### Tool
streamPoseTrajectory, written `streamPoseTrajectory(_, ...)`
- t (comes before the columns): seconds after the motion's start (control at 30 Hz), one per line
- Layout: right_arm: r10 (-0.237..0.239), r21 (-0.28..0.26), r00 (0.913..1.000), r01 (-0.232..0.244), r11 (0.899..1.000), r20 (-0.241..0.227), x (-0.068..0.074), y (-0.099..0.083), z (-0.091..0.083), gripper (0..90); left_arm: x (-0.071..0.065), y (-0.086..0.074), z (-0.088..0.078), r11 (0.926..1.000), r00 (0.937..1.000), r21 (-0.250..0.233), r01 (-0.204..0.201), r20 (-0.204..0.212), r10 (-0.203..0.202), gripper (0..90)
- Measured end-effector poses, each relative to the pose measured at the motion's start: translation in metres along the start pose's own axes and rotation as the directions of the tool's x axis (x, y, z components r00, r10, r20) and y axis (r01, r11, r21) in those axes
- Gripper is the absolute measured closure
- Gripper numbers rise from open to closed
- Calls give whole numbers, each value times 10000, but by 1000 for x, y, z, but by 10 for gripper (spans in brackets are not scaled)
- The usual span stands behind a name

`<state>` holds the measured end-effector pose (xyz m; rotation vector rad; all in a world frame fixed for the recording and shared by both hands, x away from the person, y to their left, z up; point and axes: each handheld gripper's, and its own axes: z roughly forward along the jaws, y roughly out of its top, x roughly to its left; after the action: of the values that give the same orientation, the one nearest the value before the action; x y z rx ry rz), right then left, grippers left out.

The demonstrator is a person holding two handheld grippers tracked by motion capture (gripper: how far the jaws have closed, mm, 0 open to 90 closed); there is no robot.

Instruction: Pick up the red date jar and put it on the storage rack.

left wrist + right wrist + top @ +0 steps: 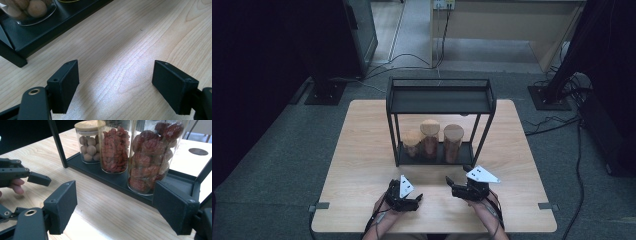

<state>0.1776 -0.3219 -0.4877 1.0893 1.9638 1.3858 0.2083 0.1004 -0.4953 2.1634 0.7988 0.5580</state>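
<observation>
The right gripper (113, 207) is held with its jaws apart and empty, aimed at the tall glass jar of dark red dried fruit (150, 157), which stands at the near end of the lower shelf of the black metal two-tier rack (439, 100), just beside the glass jar of small red berries (114, 150) and, farther along, the short cork-lidded glass jar of round brown balls (89, 143). The left gripper (115, 85) is also parted and empty, above the bare pale wooden table (140, 37). A risk is judged from the tight spacing: the neighbouring jar could be knocked by a jaw. The smooth glass could slip if gripped off-centre, and the lid could strike the upper shelf if the jar is lifted too high.
</observation>
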Motion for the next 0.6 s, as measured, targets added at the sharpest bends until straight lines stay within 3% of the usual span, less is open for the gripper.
streamPoseTrajectory(0.17,2,-156,10000,-2,9999,-38,-2,-9,0,200,1,0,0,10000,10000,18,2,16,-2,217)
streamPoseTrajectory(0.6,-47,35,10000,46,10000,88,-3,-23,6,200,1,0,0,10000,10000,15,-22,45,22,217)
